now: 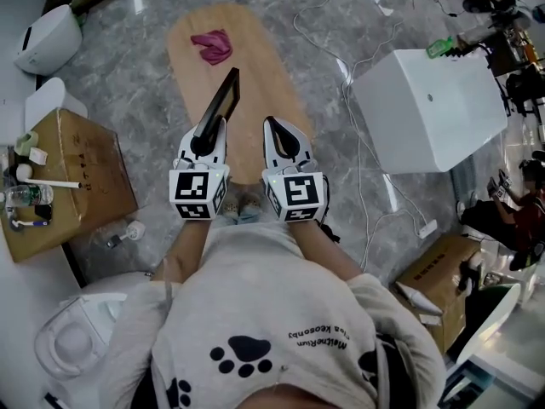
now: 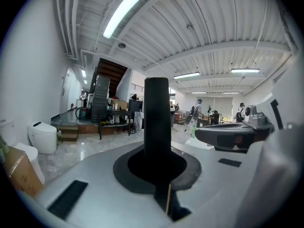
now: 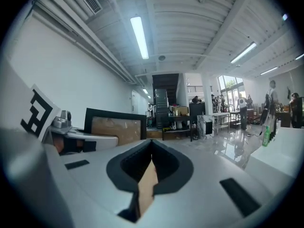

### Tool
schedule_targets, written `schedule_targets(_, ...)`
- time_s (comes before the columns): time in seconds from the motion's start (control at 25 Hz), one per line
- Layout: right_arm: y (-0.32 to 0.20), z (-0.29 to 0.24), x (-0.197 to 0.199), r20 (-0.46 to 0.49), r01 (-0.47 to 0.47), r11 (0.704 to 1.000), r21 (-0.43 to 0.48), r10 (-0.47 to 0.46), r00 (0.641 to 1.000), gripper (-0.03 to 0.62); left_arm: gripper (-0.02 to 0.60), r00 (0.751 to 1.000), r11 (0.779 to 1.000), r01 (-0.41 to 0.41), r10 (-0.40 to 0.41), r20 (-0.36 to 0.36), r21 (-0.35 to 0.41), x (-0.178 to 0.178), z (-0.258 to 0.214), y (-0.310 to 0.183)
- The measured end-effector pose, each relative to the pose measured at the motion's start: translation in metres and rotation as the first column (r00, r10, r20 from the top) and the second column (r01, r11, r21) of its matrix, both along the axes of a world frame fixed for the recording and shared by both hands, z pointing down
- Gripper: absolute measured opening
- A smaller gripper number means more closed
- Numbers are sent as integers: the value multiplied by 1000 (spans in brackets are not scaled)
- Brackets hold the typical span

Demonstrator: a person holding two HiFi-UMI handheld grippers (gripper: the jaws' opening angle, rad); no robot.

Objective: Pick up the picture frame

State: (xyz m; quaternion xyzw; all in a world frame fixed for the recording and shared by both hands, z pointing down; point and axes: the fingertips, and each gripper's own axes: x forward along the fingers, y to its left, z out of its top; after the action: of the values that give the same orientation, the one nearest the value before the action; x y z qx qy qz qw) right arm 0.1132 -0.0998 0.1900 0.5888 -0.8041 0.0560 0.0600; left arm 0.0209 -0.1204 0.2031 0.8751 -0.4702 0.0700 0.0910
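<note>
The picture frame is black and stands edge-on above the wooden table. My left gripper is shut on its lower edge and holds it in the air. In the left gripper view the frame rises as a dark upright bar from between the jaws of the left gripper. In the right gripper view the frame shows a brown panel inside a black border, at the left. My right gripper hangs beside the left one, to its right. The right gripper is shut with nothing in it.
A pink cloth lies at the table's far end. A white box stands to the right, with cables trailing on the marble floor. Cardboard boxes sit at the left and lower right.
</note>
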Motion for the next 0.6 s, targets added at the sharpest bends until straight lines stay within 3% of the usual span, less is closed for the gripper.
schedule_targets(0.24,12,-31,1,-16,3,996,85,-2,1000,9,17,1000,996,13,-13,-1,91,-2,-34,16)
schedule_targets(0.6,34,-47,-8,-39,25,990,141,-20,999,9,17,999,990,35,-29,-43,137,-7,-55,36)
